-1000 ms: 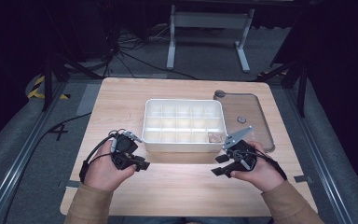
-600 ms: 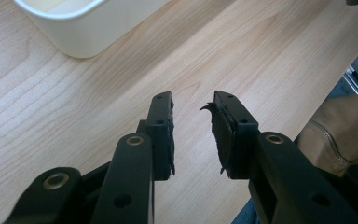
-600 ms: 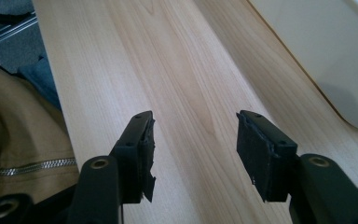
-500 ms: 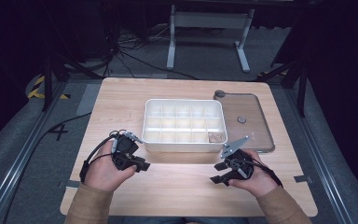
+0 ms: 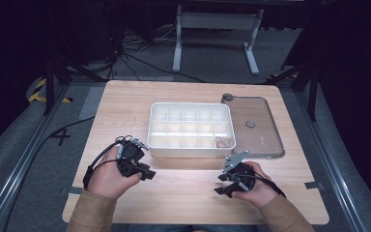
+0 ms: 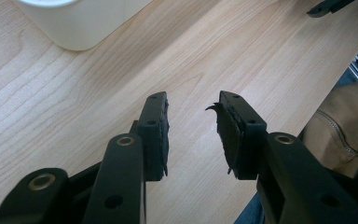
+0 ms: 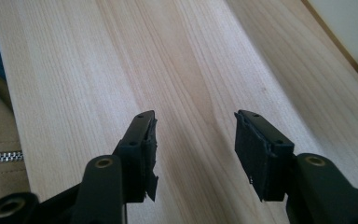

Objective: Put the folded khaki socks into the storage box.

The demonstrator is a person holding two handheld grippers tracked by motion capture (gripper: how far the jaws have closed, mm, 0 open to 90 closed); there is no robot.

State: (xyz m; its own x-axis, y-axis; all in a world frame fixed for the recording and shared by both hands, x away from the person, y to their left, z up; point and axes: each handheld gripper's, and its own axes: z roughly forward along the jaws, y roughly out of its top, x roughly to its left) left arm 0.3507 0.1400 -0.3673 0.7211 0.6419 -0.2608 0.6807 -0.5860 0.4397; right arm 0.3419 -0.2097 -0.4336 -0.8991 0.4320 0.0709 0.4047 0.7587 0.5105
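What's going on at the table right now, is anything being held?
Nothing is held. A person has a gripper in each hand, both low over the bare wood at the near edge of the table. The left gripper has just been opening its jaws, with nothing between them, and the right gripper is open and empty too. The white compartment tray sits in the middle, with a small tan piece in its near right compartment. The clear lid lies flat to its right.

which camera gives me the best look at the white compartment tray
The high view: the whole white tray shows from above, every compartment visible, one near its right end holding something small. The left gripper view catches just a rounded corner; the right gripper view has a pale sliver, perhaps it.
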